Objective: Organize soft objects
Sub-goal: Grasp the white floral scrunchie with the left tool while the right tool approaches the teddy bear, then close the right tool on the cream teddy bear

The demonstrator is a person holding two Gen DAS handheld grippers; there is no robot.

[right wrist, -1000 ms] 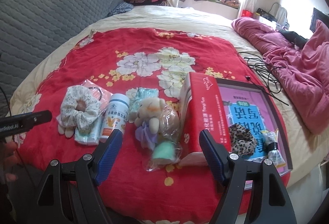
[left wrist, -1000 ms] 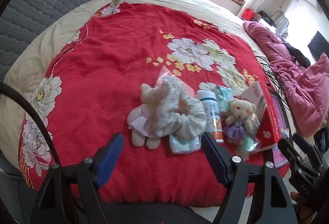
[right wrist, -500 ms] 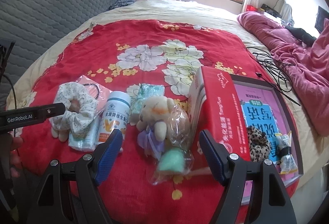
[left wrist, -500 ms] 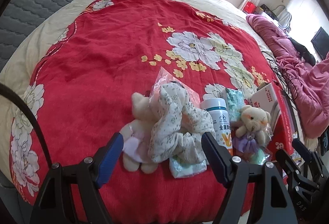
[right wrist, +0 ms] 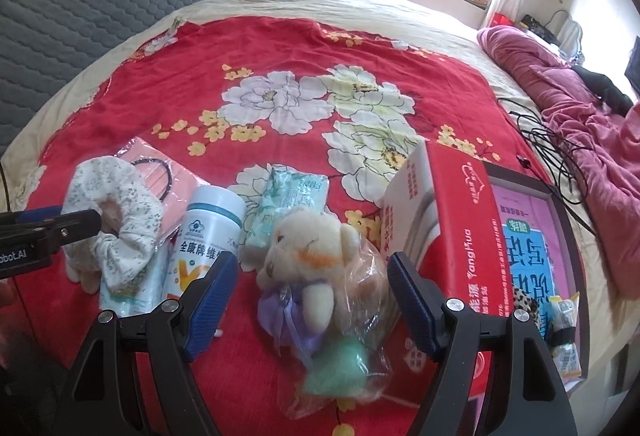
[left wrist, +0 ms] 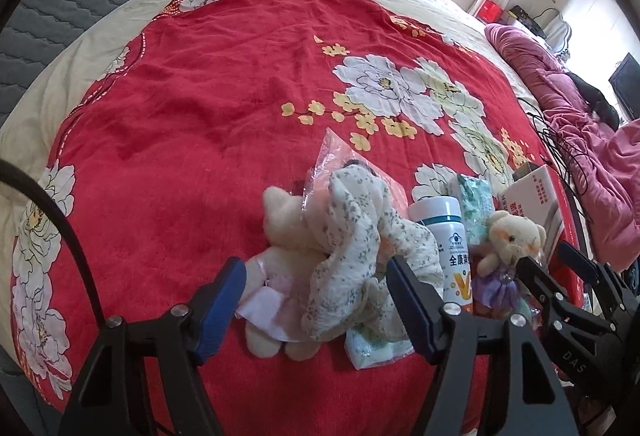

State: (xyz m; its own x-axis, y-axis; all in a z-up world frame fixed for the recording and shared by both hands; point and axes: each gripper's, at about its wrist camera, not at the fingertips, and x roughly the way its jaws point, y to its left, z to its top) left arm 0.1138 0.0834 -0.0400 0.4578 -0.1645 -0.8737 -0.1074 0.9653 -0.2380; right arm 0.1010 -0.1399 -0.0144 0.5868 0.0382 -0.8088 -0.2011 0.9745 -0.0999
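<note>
The left gripper (left wrist: pixel 316 310), jaws just narrowed yet gripping nothing, is framed around the floral scrunchie (left wrist: pixel 360 256) at lower centre. The right gripper (right wrist: pixel 312 306), wide open and empty, is centred on the bagged teddy bear (right wrist: pixel 308 256).

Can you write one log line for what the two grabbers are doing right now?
left tool: open, just been closing, scrunchie between pads, no grip | right tool: open, over bagged bear | nothing lifted
</note>
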